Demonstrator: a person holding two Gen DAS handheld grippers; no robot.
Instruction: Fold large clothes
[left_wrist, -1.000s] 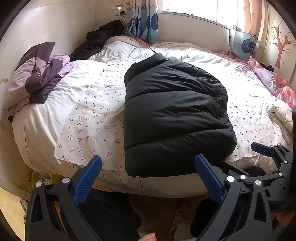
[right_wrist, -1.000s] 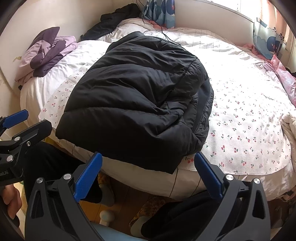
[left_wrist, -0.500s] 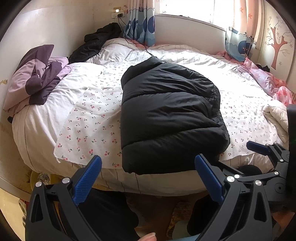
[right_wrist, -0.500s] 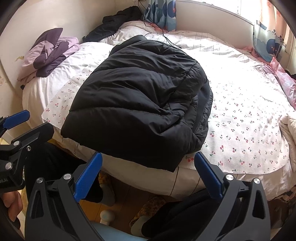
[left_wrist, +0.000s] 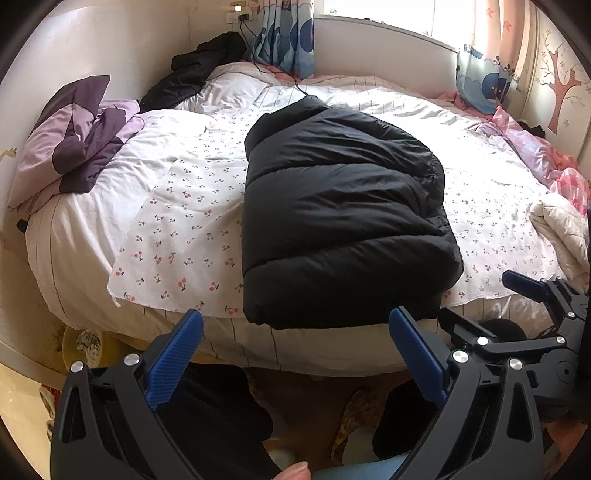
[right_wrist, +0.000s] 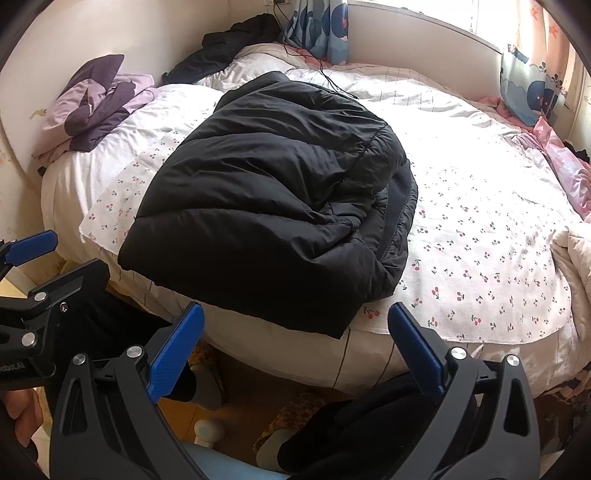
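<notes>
A black puffer jacket (left_wrist: 343, 225) lies folded in a thick bundle on a cherry-print sheet (left_wrist: 177, 229) near the bed's front edge; in the right wrist view the jacket (right_wrist: 269, 192) shows its layered right side and its hem hangs slightly over the edge. My left gripper (left_wrist: 295, 354) is open and empty, held off the bed below the jacket's hem. My right gripper (right_wrist: 295, 350) is open and empty too, just short of the mattress edge. Each gripper shows in the other's view: the right gripper (left_wrist: 535, 306) at the right, the left gripper (right_wrist: 40, 269) at the left.
A purple and lilac quilt (left_wrist: 70, 144) is heaped at the bed's left, dark clothes (left_wrist: 199, 74) lie by the wall, pink bedding (left_wrist: 546, 158) and a cream blanket (left_wrist: 561, 225) at the right. Slippers (right_wrist: 207, 424) and a person's legs are on the floor below the grippers.
Both grippers have drawn back and lifted slightly from the bed, so the jacket looks smaller and farther. The jacket itself has not moved. Both stay open.
</notes>
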